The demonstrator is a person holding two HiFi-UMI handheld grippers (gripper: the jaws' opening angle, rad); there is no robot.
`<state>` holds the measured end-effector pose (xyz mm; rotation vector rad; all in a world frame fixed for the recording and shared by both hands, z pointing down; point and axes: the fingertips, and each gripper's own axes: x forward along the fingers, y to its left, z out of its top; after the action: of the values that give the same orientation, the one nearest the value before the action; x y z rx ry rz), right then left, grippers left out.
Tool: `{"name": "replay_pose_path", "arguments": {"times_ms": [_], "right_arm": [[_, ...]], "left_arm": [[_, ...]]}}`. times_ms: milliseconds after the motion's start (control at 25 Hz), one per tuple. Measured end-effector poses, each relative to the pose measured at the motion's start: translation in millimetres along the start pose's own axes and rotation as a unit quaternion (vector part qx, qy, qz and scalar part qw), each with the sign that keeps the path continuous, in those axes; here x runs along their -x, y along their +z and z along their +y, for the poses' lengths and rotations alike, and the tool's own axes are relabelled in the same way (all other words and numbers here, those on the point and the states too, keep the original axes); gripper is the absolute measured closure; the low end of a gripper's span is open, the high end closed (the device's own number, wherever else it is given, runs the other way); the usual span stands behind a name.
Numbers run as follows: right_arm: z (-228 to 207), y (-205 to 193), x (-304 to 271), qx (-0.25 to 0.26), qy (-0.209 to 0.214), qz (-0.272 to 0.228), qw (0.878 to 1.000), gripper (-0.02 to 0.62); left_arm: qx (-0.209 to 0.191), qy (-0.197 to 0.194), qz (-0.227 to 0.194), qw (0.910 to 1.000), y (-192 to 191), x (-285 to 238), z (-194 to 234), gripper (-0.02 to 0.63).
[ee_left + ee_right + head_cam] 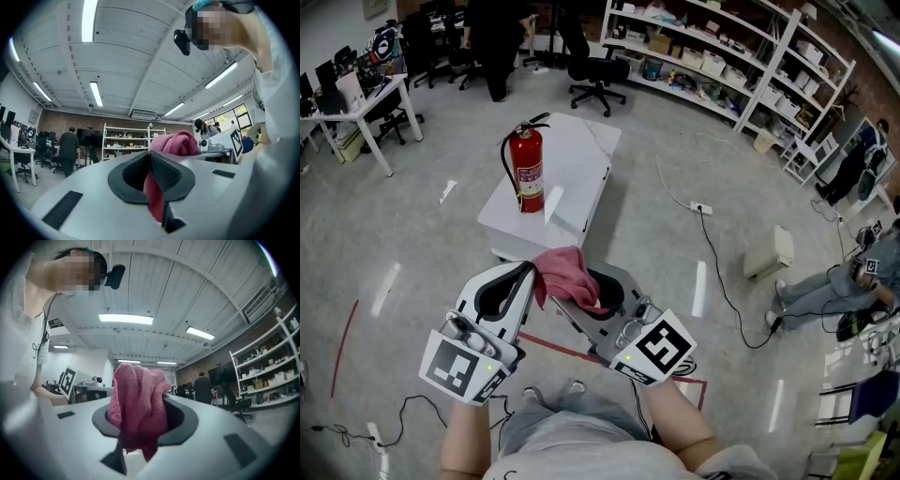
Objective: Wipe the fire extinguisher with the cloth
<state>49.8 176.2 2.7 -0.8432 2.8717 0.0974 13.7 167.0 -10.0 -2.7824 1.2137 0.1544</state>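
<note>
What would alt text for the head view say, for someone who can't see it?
A person's handheld left gripper and right gripper both pinch one crumpled pink terry cloth in their fingers. Ahead, a red metal fire extinguisher stands upright on a low white table on a grey workshop floor.

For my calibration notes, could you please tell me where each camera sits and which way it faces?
Head view: on the person's head, facing steeply down at the left gripper, right gripper, pink cloth and fire extinguisher; forearms and shirt show.
Left gripper view: on the left gripper, tilted up toward the ceiling along its fingers; the person's shoulder shows at frame right.
Right gripper view: on the right gripper, likewise upward; the person's shoulder shows at frame left.
Shared: all three show the pink cloth, clamped by both grippers.
</note>
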Motion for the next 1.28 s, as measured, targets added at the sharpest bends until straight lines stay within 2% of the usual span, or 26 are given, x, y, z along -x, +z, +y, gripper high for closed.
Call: {"name": "replay_pose_path", "arguments": {"times_ms": [480,600,760,880,1040,1200,1280], "right_arm": [[2.6,1.4,-2.1,-0.001,0.014,-0.001,1.0,0.442],[-3.5,-1.4,1.2,-0.013,0.01,0.004,1.0,0.442],[-8.1,-1.9,7.3,-0.037,0.026,0.001,0.999,0.443],[-13.9,-6.2,6.8,-0.029,0.027,0.006,0.999,0.445],[-29.4,-17.2,2.4,0.002,0.014,0.018,1.0,0.451],[-51.4,-19.3,-14.6,-0.011,0.03,0.018,0.999,0.456],[-67.1,-24.7,-28.2,-0.007,0.025,0.021,0.999,0.456]], "left_arm": [[0.0,0.015,-0.003,0.9999,2.8,1.3,0.9,0.589],[0.0,0.022,-0.005,0.9997,2.3,-0.1,0.6,0.589],[-0.004,0.033,-0.006,0.9994,0.0,0.2,-1.1,0.589],[-0.006,0.04,-0.004,0.9992,-4.4,-1.1,1.7,0.589],[-0.001,0.044,-0.005,0.999,-12.7,-10.1,13.5,0.589],[0.004,0.043,-0.007,0.999,-17.4,-31.9,39.4,0.589],[0.01,0.042,-0.009,0.999,-23.9,-43.9,57.8,0.589]]}}
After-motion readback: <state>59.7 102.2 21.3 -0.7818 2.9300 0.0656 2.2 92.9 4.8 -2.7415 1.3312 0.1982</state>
